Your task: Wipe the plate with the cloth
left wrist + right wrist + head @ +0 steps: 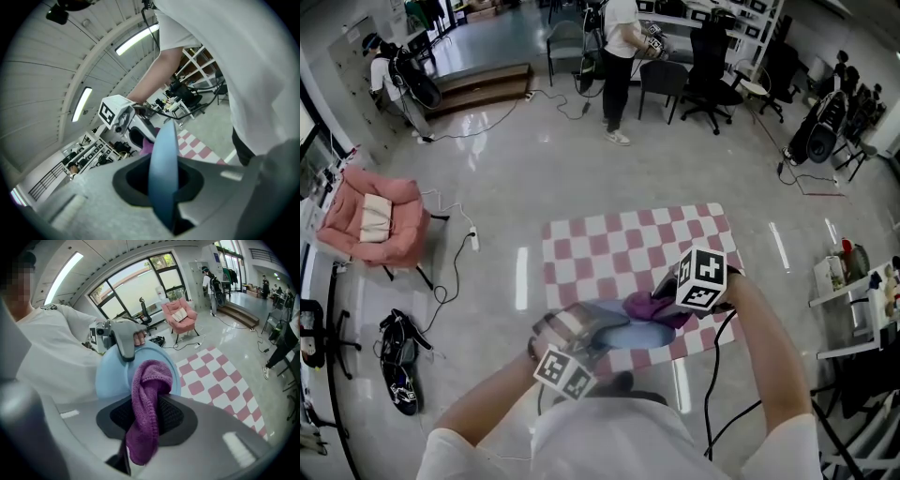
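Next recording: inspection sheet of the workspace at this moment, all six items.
Surface: checked table.
Job's things: blue plate held off the table; purple cloth against its face.
Clutter: nothing seen.
Grippers: left gripper shut on plate rim; right gripper shut on cloth.
Cables: cable hangs from right gripper; power strip with leads on floor.
Surroundings: pink armchair, standing person, office chairs.
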Demonstrator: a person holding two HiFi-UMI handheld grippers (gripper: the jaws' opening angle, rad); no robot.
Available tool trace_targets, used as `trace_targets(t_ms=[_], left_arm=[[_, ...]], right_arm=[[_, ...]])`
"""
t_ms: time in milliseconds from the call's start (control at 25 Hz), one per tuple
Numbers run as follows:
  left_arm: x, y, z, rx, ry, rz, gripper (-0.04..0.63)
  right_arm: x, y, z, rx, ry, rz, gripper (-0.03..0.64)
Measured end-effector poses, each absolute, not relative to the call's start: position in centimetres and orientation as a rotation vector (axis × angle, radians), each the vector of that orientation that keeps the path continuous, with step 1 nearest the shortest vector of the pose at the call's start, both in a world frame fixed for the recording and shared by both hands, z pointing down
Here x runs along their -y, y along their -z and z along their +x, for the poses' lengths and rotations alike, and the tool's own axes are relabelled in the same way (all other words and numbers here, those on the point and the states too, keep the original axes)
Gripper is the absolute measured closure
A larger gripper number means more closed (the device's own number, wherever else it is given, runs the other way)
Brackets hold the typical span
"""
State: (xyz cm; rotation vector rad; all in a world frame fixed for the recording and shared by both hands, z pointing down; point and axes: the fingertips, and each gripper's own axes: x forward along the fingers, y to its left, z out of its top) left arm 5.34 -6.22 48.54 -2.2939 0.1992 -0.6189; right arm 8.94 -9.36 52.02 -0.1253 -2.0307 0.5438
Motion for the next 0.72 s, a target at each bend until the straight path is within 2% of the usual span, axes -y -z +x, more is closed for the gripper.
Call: trace_targets(t_ms=[720], left_arm=[[6.0, -48.9, 6.1, -0.172, 0.603, -2.268, 0.557]], right_arm=[[9.1, -49.9, 5.5, 2.117, -0.631, -0.258, 0.503]])
